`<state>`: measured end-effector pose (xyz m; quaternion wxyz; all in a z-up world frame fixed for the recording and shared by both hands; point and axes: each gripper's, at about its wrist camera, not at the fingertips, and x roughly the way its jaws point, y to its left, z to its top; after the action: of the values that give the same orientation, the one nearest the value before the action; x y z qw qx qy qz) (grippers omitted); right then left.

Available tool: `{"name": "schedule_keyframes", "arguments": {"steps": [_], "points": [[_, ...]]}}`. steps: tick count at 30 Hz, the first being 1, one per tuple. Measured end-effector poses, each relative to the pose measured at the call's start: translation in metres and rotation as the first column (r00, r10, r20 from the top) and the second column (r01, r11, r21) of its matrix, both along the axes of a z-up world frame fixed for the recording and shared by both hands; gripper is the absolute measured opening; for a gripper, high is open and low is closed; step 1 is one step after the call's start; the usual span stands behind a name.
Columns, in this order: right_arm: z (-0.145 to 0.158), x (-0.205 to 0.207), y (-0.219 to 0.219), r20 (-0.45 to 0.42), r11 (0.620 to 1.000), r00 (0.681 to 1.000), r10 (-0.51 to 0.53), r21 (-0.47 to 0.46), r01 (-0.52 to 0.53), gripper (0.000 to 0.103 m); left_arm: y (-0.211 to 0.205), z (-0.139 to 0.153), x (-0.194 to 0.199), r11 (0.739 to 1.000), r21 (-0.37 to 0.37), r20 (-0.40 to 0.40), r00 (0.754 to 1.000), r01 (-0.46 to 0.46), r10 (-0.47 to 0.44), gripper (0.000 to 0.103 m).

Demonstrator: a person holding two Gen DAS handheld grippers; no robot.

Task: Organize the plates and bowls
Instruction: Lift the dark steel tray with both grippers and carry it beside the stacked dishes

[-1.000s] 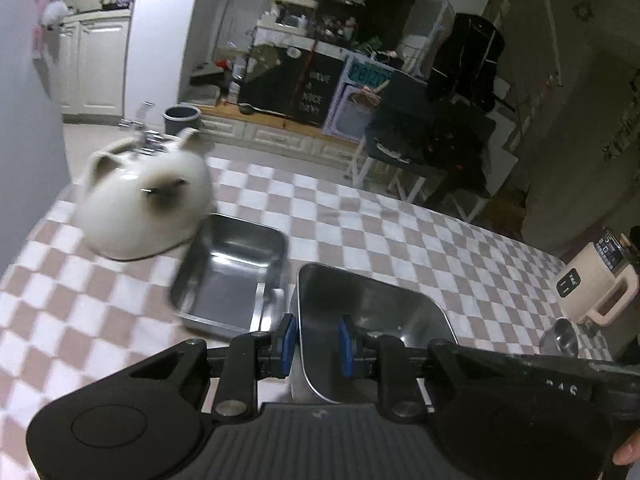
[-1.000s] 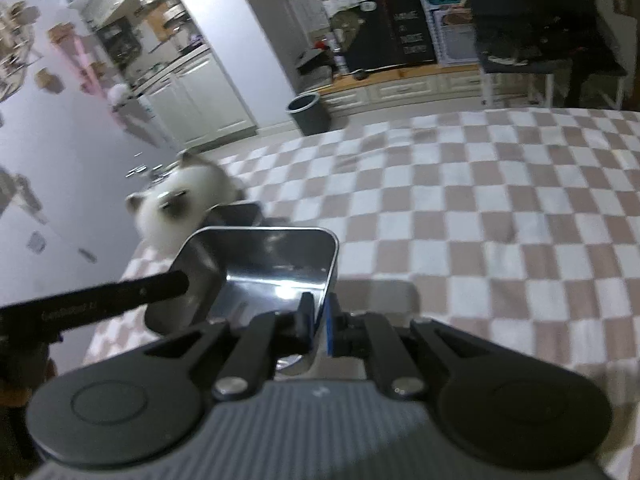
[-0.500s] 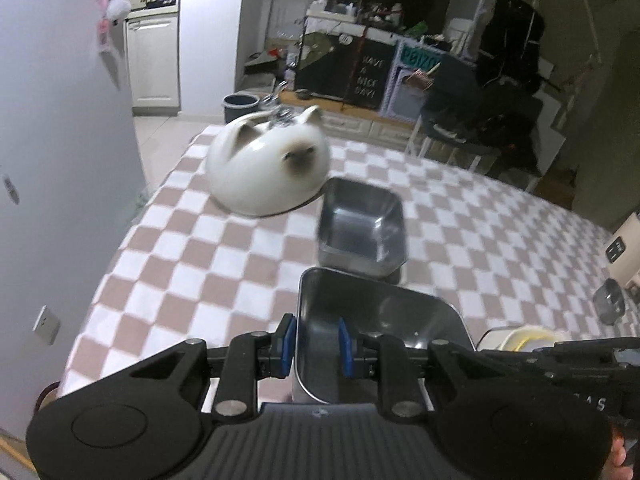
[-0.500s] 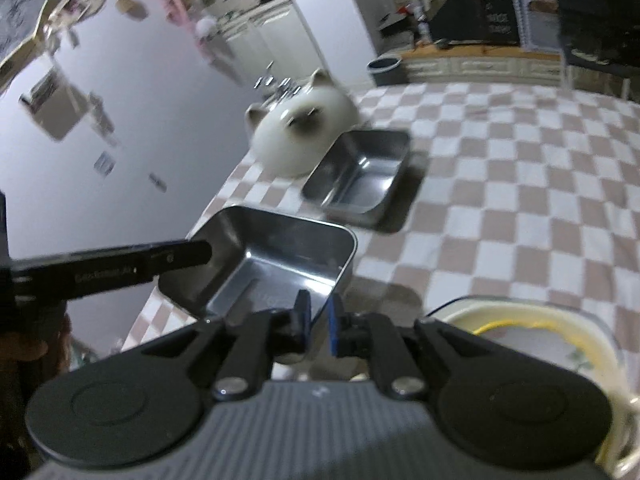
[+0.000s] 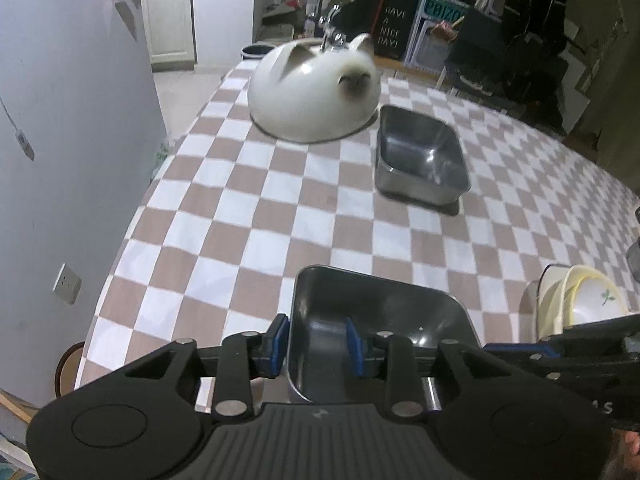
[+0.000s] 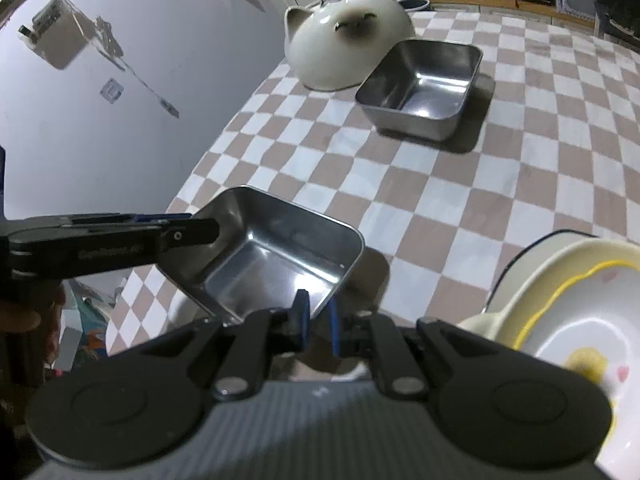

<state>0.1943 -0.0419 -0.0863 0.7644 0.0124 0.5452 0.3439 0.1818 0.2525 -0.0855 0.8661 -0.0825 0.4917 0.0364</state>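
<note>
Checkered table (image 5: pixel 280 216): left gripper (image 5: pixel 316 340) fingers just opened astride tray (image 5: pixel 400 312).

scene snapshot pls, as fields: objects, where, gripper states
near tray: rectangular stainless-steel tray, at the table's near edge, between both grippers
far tray: matching steel tray, on the checked tablecloth, empty
cat bowl: white cat-faced ceramic bowl, upside down, beside the far tray
bowl stack: cream and yellow bowls, nested, right of the near tray
left gripper: jaws just opening, straddling the near tray's wall, not pinching
right gripper: jaws just opening, near tray's corner rim between the pads
</note>
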Motion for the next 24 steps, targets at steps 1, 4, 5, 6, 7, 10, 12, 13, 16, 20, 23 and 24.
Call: {"name": "schedule_keyframes", "arguments": {"steps": [1,4,5,6,7,10,12,13,16,20,23,24], "points": [[-0.001,0.0,0.003,-0.001,1.0,1.0,0.003,-0.002,-0.003,0.014,0.001,-0.003,0.0,1.0,0.002,-0.006,1.0,0.001,-0.001,0.033],[-0.002,-0.003,0.007,0.003,1.0,1.0,0.018,-0.011,-0.018,0.014,0.004,-0.009,0.003,1.0,0.005,-0.021,1.0,-0.001,0.001,0.034],[-0.002,-0.005,0.008,0.002,1.0,1.0,0.023,-0.01,-0.023,0.014,0.004,-0.011,0.004,1.0,0.004,-0.025,1.0,-0.002,0.002,0.034],[-0.003,-0.006,0.009,-0.001,1.0,1.0,0.028,-0.01,-0.028,0.014,0.005,-0.012,0.004,1.0,0.001,-0.03,1.0,-0.002,0.003,0.034],[-0.003,-0.007,0.009,-0.004,0.999,0.999,0.032,-0.011,-0.032,0.014,0.006,-0.014,0.004,1.0,-0.001,-0.035,0.999,-0.001,0.001,0.034],[-0.005,-0.01,0.01,-0.022,0.999,0.999,0.039,-0.019,-0.04,0.014,0.006,-0.017,0.006,1.0,0.001,-0.048,0.999,0.009,-0.009,0.034],[-0.008,-0.013,0.01,-0.039,0.999,0.999,0.037,-0.023,-0.038,0.014,0.006,-0.018,0.005,1.0,0.002,-0.056,0.998,0.021,-0.021,0.037],[-0.009,-0.013,0.01,-0.049,0.999,0.998,0.03,-0.023,-0.032,0.014,0.005,-0.019,0.005,1.0,0.002,-0.06,0.998,0.03,-0.03,0.038],[-0.013,-0.015,0.007,-0.078,1.0,0.997,-0.015,-0.01,0.015,0.014,0.004,-0.019,0.004,0.999,0.007,-0.069,0.996,0.05,-0.049,0.038],[-0.016,-0.018,0.003,-0.085,0.997,0.993,-0.082,0.003,0.082,0.014,0.005,-0.02,0.003,0.998,-0.006,-0.078,0.995,0.065,-0.065,0.038],[-0.015,-0.022,0.001,-0.08,0.992,0.989,-0.124,0.011,0.126,0.014,0.004,-0.022,0.002,0.997,-0.013,-0.09,0.993,0.076,-0.077,0.038],[-0.016,-0.022,0.001,-0.078,0.99,0.987,-0.138,0.013,0.139,0.014,0.004,-0.023,0.002,0.997,-0.015,-0.094,0.992,0.081,-0.082,0.038]]}}
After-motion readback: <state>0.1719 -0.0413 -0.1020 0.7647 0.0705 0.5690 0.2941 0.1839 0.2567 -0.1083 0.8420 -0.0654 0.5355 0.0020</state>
